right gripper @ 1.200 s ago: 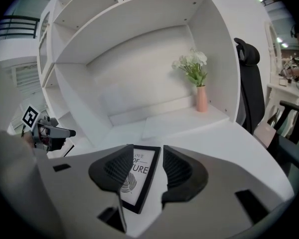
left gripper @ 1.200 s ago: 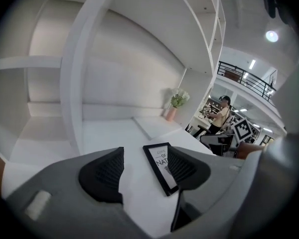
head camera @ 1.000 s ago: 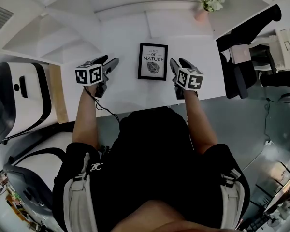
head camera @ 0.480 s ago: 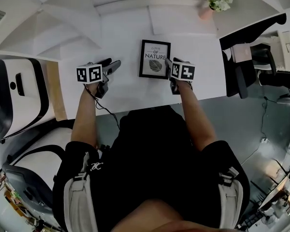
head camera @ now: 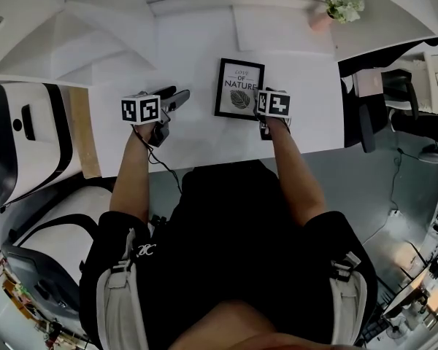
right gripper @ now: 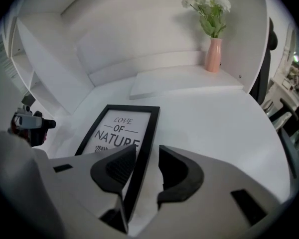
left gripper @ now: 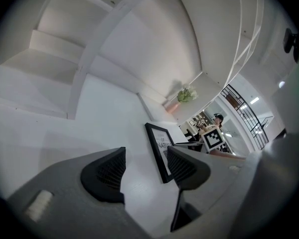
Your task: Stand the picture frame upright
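Observation:
A black picture frame (head camera: 239, 89) with a "LOVE OF NATURE" print lies flat on the white table (head camera: 204, 137). My right gripper (head camera: 260, 102) points steeply down at its right side. In the right gripper view, the right rail of the frame (right gripper: 120, 128) runs between the jaws of the right gripper (right gripper: 148, 166). The jaws have just been closing, and a gap still shows beside the rail. My left gripper (head camera: 177, 97) hovers left of the frame, open and empty. In the left gripper view the frame (left gripper: 159, 148) lies just past the fingertips of the left gripper (left gripper: 145, 171).
A pink vase of white flowers (head camera: 328, 13) (right gripper: 213, 49) stands at the table's far right corner. A low white slab (right gripper: 174, 81) lies behind the frame. White stepped shelves (head camera: 73, 35) rise on the left. A black chair (head camera: 365, 115) stands beyond the right edge.
My right gripper has dropped and moved left, from beside the frame to over its right edge. The left gripper has sunk a little and rolled slightly.

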{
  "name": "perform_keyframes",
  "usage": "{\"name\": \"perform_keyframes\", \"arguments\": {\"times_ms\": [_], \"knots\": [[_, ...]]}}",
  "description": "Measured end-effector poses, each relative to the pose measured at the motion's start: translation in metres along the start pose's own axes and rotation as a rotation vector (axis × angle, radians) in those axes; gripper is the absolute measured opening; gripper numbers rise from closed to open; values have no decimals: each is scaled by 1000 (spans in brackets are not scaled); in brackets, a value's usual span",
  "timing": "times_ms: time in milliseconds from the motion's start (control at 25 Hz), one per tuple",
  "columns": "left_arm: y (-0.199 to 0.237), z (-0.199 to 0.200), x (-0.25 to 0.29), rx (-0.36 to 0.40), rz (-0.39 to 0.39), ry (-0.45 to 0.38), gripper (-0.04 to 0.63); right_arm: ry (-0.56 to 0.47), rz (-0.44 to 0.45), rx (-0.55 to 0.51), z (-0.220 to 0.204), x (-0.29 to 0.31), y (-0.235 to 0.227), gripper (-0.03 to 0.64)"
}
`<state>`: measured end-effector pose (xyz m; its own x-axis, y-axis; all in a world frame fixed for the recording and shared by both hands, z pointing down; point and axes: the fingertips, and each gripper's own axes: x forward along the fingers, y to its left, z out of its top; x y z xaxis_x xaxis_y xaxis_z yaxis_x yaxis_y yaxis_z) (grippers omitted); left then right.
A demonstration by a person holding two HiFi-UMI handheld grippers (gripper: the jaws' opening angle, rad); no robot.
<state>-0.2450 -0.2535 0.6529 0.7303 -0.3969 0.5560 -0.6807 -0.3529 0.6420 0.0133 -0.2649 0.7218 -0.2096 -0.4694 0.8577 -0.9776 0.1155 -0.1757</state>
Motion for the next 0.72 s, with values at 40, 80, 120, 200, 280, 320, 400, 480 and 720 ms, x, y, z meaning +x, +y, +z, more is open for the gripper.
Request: {"name": "perform_keyframes", "arguments": {"times_ms": [40, 80, 120, 200, 280, 320, 400, 480, 720], "knots": [[0, -1, 1, -2, -1, 5, 270, 8, -6, -3, -1, 2, -1, 141], [0, -2, 3, -3, -1, 11, 270, 13, -8, -1, -1, 3, -1, 138], [0, -3, 4, -4, 0, 17, 270, 16, -6, 1, -1, 4, -1, 137], [0, -5, 7, -6, 1, 24, 270, 19, 3, -1, -1, 5, 0, 135], [-1, -7, 8, -7, 0, 27, 270, 26, 19, -7, -2, 6, 3, 114], [-1, -7, 8, -8, 0, 27, 270, 31, 26, -7, -2, 7, 5, 100], [-2, -9, 7, -10, 0, 28, 270, 41, 30, 0, -3, 7, 8, 97], [-3, -11, 5, -12, 0, 25, 270, 40, 37, 14, -4, 5, 10, 95], [-9, -14, 13, -29, -5, 22, 270, 33, 85, 32, -4, 6, 6, 84]]}}
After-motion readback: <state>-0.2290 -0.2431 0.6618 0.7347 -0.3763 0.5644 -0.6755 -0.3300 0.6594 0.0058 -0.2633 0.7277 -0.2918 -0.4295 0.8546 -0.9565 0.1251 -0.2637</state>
